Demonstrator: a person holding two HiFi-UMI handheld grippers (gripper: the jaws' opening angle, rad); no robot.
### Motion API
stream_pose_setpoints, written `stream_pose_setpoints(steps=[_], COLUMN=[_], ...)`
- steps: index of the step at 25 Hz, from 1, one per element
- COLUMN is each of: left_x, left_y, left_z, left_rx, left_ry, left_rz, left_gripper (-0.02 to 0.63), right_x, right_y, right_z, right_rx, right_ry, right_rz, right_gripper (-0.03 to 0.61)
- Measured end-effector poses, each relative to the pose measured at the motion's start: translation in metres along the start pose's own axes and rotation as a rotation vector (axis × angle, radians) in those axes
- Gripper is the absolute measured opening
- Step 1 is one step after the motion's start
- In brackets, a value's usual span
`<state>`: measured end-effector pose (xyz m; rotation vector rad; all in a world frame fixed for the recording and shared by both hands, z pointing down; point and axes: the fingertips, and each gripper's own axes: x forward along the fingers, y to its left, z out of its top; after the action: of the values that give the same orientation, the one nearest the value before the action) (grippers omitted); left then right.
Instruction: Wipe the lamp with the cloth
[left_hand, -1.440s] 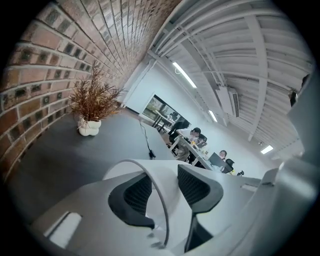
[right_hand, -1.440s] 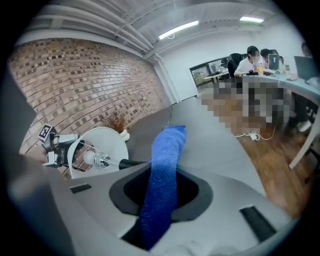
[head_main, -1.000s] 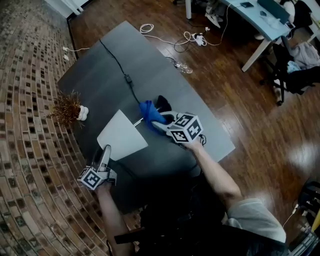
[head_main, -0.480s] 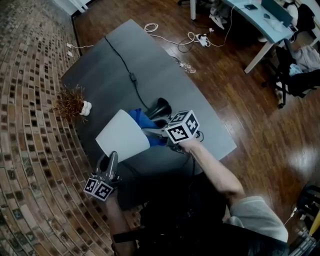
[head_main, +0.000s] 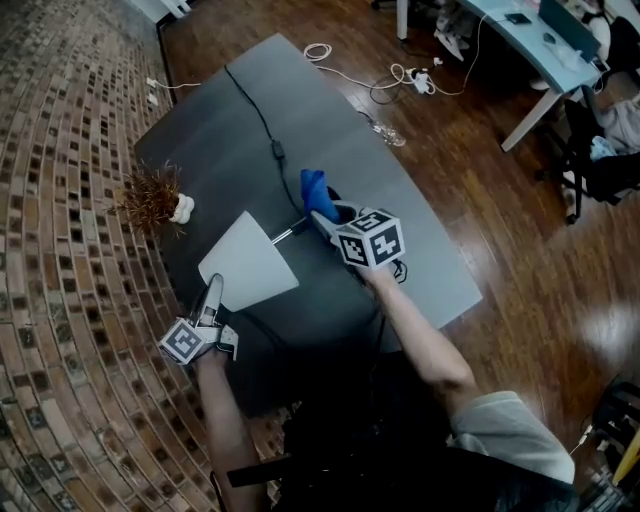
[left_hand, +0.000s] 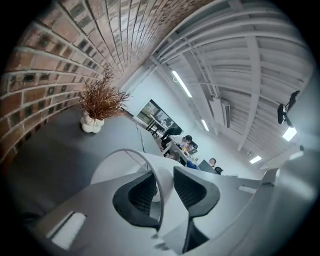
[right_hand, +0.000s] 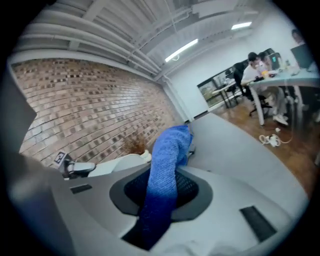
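Left hand-held gripper: nearest item, at 7 o'clock of the lampshade in the head view. It grips the shade's rim, one pad inside and one outside. The jaws have just been opening a little with the rim between them.
Lamp: tilted over the near part of the bench, the white conical shade's wide mouth toward the person.
Stem: thin metal rod running from the shade toward 2 o'clock.
Right hand-held gripper: at 2 o'clock of the shade, jaws clamped tight on the cloth.
Cloth: blue, standing up out of those jaws at the stem's far end. Contact with the lamp cannot be told.
Dried plant: brown sprigs in a small white pot, at 10 o'clock of the shade.
Cable: black, crossing the bench toward 11 o'clock.
Bench: dark grey top.
White desk: far off at 2 o'clock.
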<state>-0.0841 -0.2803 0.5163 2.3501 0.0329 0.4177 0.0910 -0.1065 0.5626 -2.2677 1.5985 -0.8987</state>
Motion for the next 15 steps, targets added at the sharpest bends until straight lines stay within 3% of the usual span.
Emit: stream_pose_setpoints(steps=[3, 4, 7, 9, 12, 13, 15], left_x=[-0.001, -0.001, 0.000, 0.004, 0.007, 0.008, 0.008], left_y=[0.013, 0.016, 0.014, 0.011, 0.012, 0.013, 0.013], left_z=[0.007, 0.008, 0.008, 0.008, 0.009, 0.010, 0.013], left_rx=[-0.003, -0.008, 0.001, 0.005, -0.009, -0.010, -0.003], left_ry=[0.012, 0.014, 0.021, 0.027, 0.030, 0.027, 0.018], left_rz=[0.062, 0.074, 0.062, 0.053, 0.053, 0.052, 0.046], left_gripper=[0.114, 0.114, 0.113, 0.110, 0.109, 0.109, 0.109], right_x=[0.042, 0.059, 0.082, 0.070, 0.037, 0.031, 0.037], right_y=[0.062, 0.071, 0.052, 0.026, -0.022, -0.029, -0.025], right_z=[-0.031, -0.046, -0.077, -0.080, -0.072, -0.066, -0.055], right_rx=[-0.041, -0.072, -0.119, -0.076, -0.024, -0.019, -0.041], right_ry=[0.124, 0.166, 0.226, 0.225, 0.228, 0.212, 0.202], right_rz=[0.232, 0.251, 0.168, 0.101, -0.077, -0.100, -0.062], right_gripper=[0.080, 0.080, 0.081, 0.083, 0.086, 0.086, 0.086])
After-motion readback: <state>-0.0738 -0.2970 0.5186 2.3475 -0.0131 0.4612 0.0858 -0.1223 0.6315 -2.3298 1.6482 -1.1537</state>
